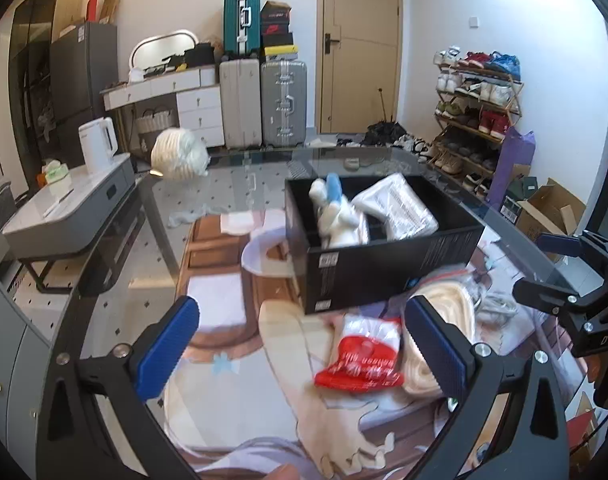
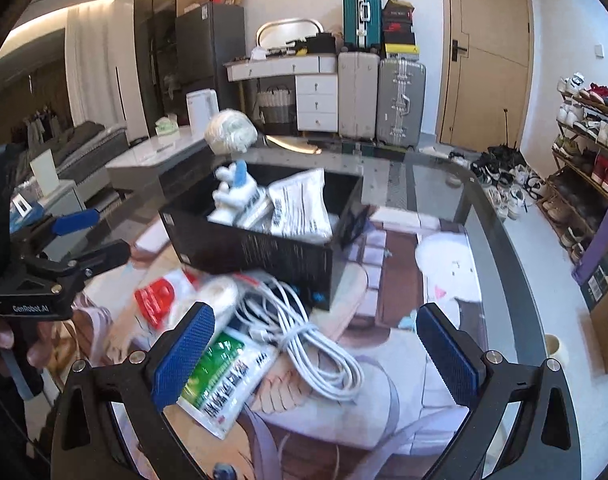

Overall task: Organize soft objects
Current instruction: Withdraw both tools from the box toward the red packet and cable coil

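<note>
Tan door (image 1: 360, 44); stacked suitcases (image 1: 284, 104).

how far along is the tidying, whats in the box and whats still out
Partly done. The black box already holds a white and blue plush toy and a white packet. Both claws, left and right, are open and empty. Still out: red and white packet, green packet, white cable.
</note>
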{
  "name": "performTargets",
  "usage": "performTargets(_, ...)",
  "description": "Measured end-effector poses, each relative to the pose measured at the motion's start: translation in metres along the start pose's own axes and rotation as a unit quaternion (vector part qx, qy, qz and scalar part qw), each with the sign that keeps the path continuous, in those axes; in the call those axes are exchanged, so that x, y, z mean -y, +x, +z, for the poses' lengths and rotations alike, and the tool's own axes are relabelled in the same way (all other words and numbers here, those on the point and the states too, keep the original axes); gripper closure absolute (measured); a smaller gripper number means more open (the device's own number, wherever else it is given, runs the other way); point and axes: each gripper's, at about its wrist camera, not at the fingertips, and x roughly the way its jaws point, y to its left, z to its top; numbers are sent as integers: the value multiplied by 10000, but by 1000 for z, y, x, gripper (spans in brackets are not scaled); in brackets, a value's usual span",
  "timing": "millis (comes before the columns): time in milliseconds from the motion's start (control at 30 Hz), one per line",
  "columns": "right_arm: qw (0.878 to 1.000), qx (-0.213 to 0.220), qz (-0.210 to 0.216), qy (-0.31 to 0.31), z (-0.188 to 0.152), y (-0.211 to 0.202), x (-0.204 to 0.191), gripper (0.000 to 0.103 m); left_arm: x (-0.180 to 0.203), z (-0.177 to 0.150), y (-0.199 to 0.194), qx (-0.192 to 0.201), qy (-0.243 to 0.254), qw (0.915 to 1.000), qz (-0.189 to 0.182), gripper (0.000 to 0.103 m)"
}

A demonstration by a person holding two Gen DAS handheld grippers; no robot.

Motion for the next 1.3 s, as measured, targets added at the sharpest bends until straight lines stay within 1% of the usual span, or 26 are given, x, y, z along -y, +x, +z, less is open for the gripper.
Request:
performTargets(200,9996,-265,-8,67,-13,11,5,0,-4,-12,13,-289,-51,9996,-5,0)
performTargets(433,9989,-454,-60,103,-18,22,7,0,-2,-21,24,-493,16,9988,-32,0)
performTargets(567,9978,-600,-135,236,-19,31,14,0,0,-22,27,-523,105,9986,-18,0)
performTargets(700,9962,-814,-25,306,-19,42,18,0,-1,-23,28,-566,77,9983,-87,0)
performTargets(900,9948,-999,-72,175,-13,63,13,1,-1,-23,31,-620,108,9980,-84,0)
performTargets(1067,9948,-1020,71,0,-6,73,6,2,-1,-23,32,-653,118,9977,-146,0)
performTargets(1133,9944,-1039,159,-91,-3,77,3,5,-1,-23,33,-686,121,9974,-158,0)
performTargets(1233,9931,-1095,367,-210,-1,81,-4,15,0,-24,34,-704,135,9973,-151,0)
performTargets(1300,9918,-1146,504,-253,-2,82,-7,27,1,-24,34,-697,157,9973,-147,0)
